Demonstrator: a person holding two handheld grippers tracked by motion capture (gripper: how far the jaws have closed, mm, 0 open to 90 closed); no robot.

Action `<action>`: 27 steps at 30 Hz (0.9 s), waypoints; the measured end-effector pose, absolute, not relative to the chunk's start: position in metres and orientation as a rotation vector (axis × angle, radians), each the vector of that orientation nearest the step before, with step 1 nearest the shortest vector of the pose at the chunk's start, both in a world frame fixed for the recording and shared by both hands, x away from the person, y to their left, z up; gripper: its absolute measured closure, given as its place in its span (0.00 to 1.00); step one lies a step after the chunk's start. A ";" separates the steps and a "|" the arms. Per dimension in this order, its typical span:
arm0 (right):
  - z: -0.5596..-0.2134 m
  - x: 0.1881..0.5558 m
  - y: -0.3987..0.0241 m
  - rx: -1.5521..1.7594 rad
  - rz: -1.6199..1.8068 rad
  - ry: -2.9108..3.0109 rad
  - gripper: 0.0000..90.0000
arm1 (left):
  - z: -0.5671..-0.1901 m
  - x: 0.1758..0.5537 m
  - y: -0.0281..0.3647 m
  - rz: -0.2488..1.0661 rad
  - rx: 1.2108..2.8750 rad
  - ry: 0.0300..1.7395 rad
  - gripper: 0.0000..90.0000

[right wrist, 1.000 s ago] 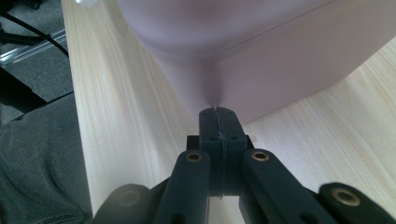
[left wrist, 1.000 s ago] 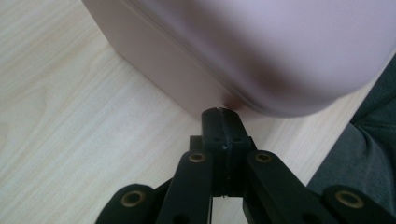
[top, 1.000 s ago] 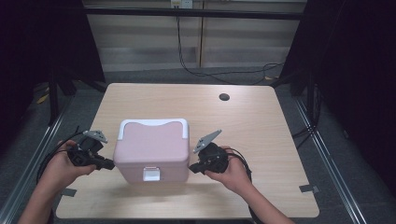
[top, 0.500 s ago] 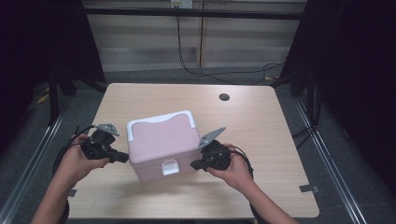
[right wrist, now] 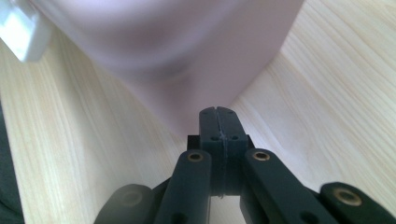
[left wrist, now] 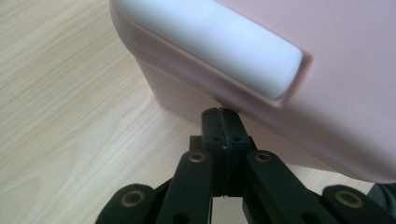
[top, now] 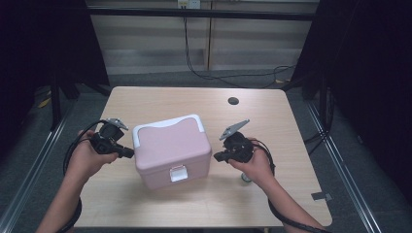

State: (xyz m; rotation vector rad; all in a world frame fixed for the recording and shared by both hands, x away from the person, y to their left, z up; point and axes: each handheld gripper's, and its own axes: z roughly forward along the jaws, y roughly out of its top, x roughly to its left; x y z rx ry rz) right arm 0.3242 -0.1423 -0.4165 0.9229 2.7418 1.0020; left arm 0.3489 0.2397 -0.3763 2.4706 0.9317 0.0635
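A pink lidded box with a white handle and a white front latch sits on the wooden table, turned at an angle. My left gripper is shut, and its closed tips press against the box's left wall just under the white handle. On the other side, my right gripper is also shut, its tips against the box's right wall low down, with the white latch off to the side. Neither gripper holds anything.
A dark round hole marks the table's far right part. A small object lies on the table under my right hand. Metal rails run along both sides of the table.
The box has turned counter-clockwise and shifted slightly away, its latch now facing the front right. Both grippers moved with it, the left one farther up the table, the right one slightly forward.
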 end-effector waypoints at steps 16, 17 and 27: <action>-0.409 0.333 -0.158 0.968 0.959 2.691 1.00 | -0.377 0.375 0.204 0.018 2.472 0.938 1.00; -0.409 0.334 -0.160 0.975 0.955 2.691 1.00 | -0.377 0.377 0.202 0.019 2.477 0.934 1.00; -0.410 0.346 -0.172 1.036 0.905 2.670 1.00 | -0.371 0.392 0.184 0.010 2.471 0.934 1.00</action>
